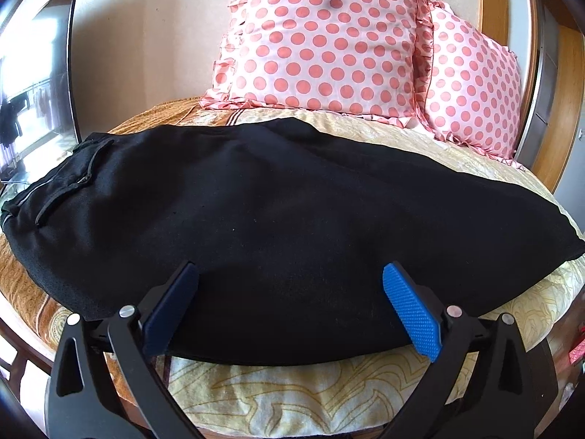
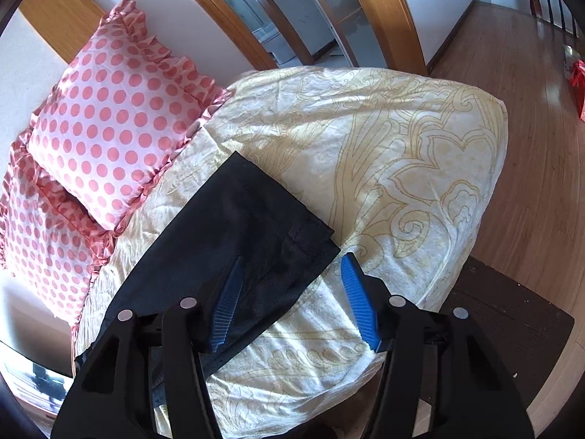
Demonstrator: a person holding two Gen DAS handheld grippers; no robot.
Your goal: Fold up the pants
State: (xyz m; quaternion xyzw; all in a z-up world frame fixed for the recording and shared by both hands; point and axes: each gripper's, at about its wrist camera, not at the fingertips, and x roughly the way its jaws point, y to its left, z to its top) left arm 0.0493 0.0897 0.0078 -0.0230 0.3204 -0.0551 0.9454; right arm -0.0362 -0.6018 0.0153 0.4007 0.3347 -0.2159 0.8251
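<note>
Pants (image 1: 278,219), black, lie stretched lengthwise across the bed (image 1: 329,395), parallel to its near edge and close to it. In the left wrist view the waistband end, with a belt loop and a pale strip of lining, reaches toward the bed's left edge, where it is partly lost in the fisheye curve; the leg end tapers toward the right edge. The dark cloth swallows most detail, so it is hard to say how many layers are stacked or where the seams run.

The left gripper (image 1: 289,311) hangs over the near edge of the pants with its jaws spread very wide. Nothing sits pinched between the blue pads (image 1: 413,314); whether the tips touch the fabric cannot be told.

In the right wrist view the leg hems (image 2: 278,219) end in a squared-off corner on the cream, gold-patterned bedspread, short of the bed's far corner. The right gripper (image 2: 292,292) stands about half open, one finger above the black cloth, the other over bare bedspread just beside the hem; the pads press on nothing.

Two pink polka-dot pillows (image 1: 321,47) lean at the head edge, the rear one partly hidden. A wooden floor (image 2: 512,128) shows beyond the bed.
</note>
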